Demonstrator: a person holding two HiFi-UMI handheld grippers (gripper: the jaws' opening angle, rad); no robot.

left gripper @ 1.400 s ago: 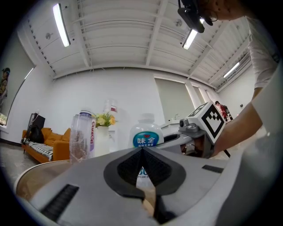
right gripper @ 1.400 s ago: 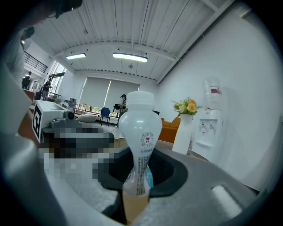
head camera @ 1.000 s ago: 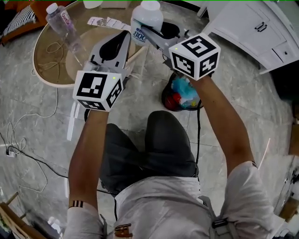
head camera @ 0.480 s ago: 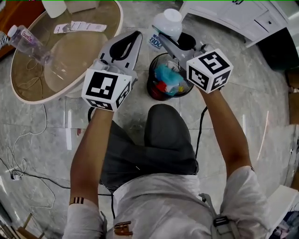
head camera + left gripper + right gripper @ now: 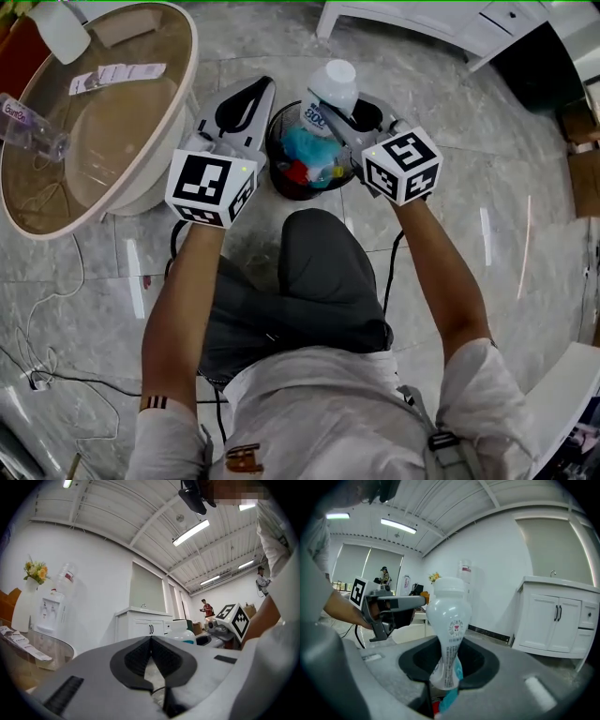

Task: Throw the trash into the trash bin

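White bottle: clamped low on its body, cap end pointing away from the person; it hangs over the far part of the bin's mouth.
Right gripper: jaws closed on the bottle, pads pressing on both sides of it; blue and red rubbish shows just beneath them in the right gripper view.
Trash bin: black, on the floor in front of the person's knee, with coloured rubbish inside.
Left gripper: just left of the bin, jaw tips together with nothing between them.
Round table: off to the left, apart from both grippers.
Change from a second ago: the bottle was then by the table edge with the bin nearer the person; both grippers have since swung across to the bin, same grip on the bottle.
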